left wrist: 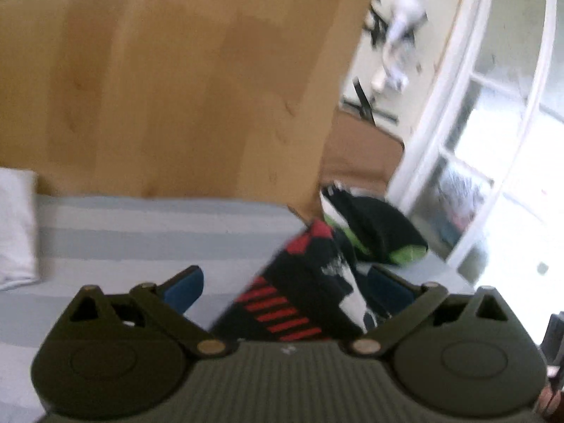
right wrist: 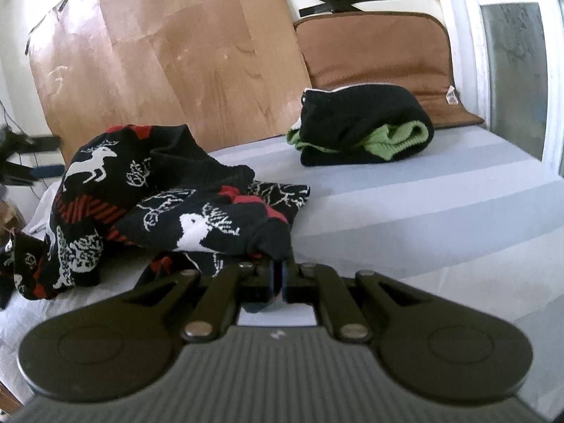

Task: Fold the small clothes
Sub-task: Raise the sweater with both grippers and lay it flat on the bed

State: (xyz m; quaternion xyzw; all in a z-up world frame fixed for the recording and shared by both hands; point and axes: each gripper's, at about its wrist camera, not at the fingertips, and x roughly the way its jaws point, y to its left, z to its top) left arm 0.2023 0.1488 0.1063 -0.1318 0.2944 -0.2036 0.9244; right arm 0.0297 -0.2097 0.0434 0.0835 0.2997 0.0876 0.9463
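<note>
Striped bed sheet (right wrist: 405, 204) underfoot, pale grey and blue bands, with a big wooden board (right wrist: 169, 53) leaning against the wall at 12 o'clock and a brown cushion (right wrist: 373, 49) at 1 o'clock beside the window. Folded black-and-green sweater (right wrist: 363, 127) parked at 1 o'clock on the bed, well apart from the action, probably set aside as finished.

Front and centre in the right view: crumpled reindeer sweater (right wrist: 158, 197), black with white deer and red stripes, heaped at 10 o'clock. Right gripper (right wrist: 278, 275) clamped tight on its black edge at the near corner, jaws pinched together with fabric between them. Looks like an anchor grip, holding one corner so the rest can be pulled flat.

Left gripper (left wrist: 285, 289) spread wide, blue pads (left wrist: 183, 289) far apart, the same patterned sweater (left wrist: 303, 292) lying between the jaws but not squeezed. Blurred picture, so contact with either pad hard to call. Likely lining up for a second corner. White cloth (left wrist: 17, 225) at 9 o'clock, idle.

Fold not yet started; garment bunched.
</note>
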